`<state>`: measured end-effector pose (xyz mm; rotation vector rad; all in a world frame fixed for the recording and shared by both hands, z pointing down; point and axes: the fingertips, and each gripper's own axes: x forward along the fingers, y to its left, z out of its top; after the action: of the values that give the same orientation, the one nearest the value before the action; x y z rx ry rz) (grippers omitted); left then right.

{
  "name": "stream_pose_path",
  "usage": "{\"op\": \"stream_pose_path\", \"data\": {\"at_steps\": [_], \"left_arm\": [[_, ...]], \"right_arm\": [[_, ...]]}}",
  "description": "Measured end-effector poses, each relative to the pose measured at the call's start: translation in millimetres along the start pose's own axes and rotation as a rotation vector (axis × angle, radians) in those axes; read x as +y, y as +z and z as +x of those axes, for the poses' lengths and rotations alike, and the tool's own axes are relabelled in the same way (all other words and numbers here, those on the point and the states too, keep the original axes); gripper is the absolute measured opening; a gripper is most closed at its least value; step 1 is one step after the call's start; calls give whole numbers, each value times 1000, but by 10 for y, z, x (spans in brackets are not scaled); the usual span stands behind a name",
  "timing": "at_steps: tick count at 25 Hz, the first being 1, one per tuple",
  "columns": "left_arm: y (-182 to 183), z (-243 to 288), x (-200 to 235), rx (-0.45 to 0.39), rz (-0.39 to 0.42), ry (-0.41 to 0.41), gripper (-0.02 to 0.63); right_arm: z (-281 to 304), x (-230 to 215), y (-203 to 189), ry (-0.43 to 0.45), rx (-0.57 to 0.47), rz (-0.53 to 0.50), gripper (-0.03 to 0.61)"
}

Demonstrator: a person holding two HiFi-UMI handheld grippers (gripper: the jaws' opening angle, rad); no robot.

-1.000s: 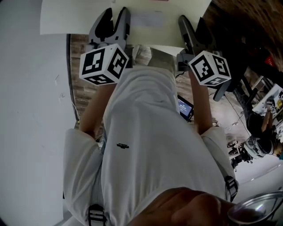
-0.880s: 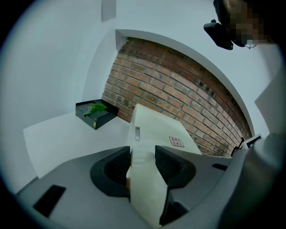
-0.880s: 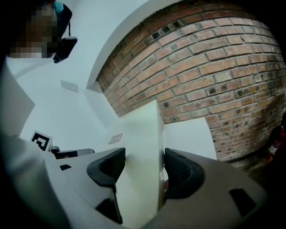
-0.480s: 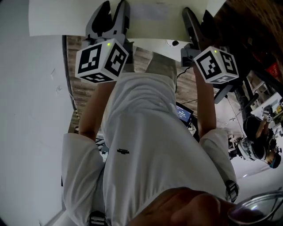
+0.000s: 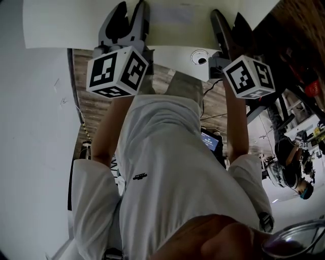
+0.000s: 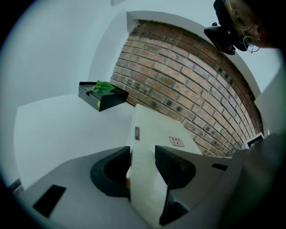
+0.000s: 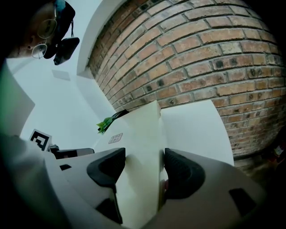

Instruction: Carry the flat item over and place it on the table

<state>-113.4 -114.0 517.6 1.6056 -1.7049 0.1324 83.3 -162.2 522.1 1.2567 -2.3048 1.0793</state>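
The flat item (image 5: 177,23) is a thin cream box with a small label, held level in front of me at the top of the head view. My left gripper (image 5: 131,12) is shut on its left edge and my right gripper (image 5: 227,20) on its right edge. In the left gripper view the box (image 6: 156,134) runs out from between the pads of the left gripper (image 6: 143,165) over the white table (image 6: 58,125). In the right gripper view the right gripper (image 7: 144,167) clamps the box (image 7: 138,134), with the table (image 7: 196,129) beyond it.
A black tray with green leaves (image 6: 103,95) stands at the table's far side by the brick wall (image 6: 187,76). A white wall (image 5: 30,152) runs along my left. A small screen (image 5: 210,141) and cluttered gear (image 5: 289,162) lie on the floor to the right.
The white table edge has slid lower and wider in the head view as I moved toward it. Both grippers keep their hold on the box.
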Motion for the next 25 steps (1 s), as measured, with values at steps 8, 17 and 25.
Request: {"op": "stream_pose_path", "data": {"at_steps": [8,17,25], "left_arm": [[-112,188,361,6,-21,10,184],[-122,288,372,14,-4,10,184],[-139,276,404,17,-31,-26,179]], "right_arm": [[356,49,-192,0,23,-13,302],[433,-18,-221,-10,18,-13,302],[403,-12,-194,-34,3,-28,302]]}}
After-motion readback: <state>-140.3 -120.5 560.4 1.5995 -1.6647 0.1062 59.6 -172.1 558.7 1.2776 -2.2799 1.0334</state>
